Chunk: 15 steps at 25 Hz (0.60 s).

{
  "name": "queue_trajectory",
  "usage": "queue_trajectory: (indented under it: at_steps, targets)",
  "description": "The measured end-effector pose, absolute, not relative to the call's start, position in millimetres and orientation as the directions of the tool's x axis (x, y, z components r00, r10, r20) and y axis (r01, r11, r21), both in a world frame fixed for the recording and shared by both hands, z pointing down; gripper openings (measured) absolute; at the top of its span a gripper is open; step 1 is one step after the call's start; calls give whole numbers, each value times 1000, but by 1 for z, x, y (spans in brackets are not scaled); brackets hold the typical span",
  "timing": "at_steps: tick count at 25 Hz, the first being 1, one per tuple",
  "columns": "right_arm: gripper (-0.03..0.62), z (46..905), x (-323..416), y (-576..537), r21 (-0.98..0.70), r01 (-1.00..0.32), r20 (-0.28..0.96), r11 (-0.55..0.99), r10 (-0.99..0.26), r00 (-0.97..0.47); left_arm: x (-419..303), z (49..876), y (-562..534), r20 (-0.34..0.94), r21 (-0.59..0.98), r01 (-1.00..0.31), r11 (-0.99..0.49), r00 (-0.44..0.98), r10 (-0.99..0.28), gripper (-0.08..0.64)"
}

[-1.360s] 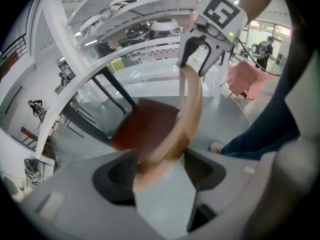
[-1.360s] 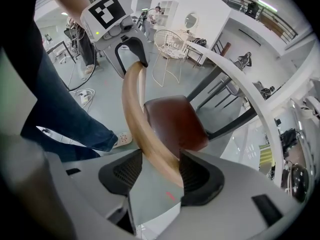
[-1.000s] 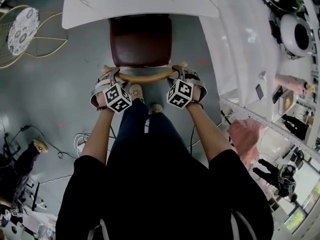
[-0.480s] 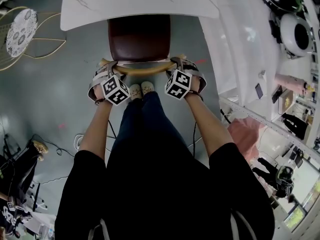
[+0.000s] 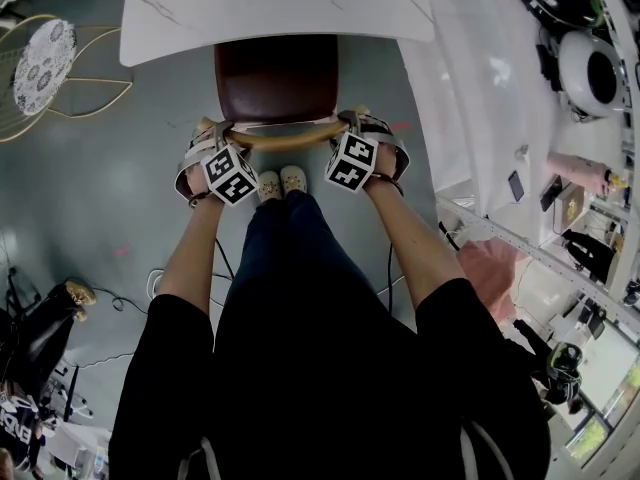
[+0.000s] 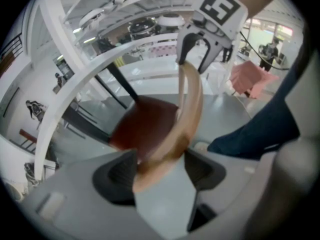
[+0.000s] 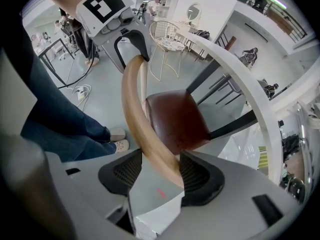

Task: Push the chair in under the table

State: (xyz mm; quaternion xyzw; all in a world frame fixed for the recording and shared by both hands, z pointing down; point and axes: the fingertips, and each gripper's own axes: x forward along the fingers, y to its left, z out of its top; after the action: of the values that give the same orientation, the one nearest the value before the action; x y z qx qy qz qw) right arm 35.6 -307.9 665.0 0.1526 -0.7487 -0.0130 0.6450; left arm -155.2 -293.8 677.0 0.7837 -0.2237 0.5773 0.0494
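Left gripper (image 5: 214, 136) and right gripper (image 5: 354, 128) each clamp opposite ends of the chair's (image 5: 277, 78) backrest (image 5: 285, 139) (seat partly under table (image 5: 270, 3)).

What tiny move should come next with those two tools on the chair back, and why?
Probably a short, even push forward with both: the left hand-held gripper and right hand-held gripper each clamp the wooden back rail, and most of the brown seat shows outside the white table edge.

Bright, even light, fisheye-bent edges, dark corners; the chair (image 6: 150, 126) blurs in the left gripper view.
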Motion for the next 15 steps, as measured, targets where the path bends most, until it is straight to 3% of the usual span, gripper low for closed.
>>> queue_trajectory:
  at_steps: [12, 15]
  targets:
    - [213, 651, 35, -300, 220, -233, 952, 947, -261, -162, -154, 665, -289, 918, -120, -451, -884, 290, -272, 296]
    - [177, 631, 30, -299, 254, -247, 929, 935, -307, -205, -156, 644, -288, 887, -116, -525, -843, 328, -326, 197]
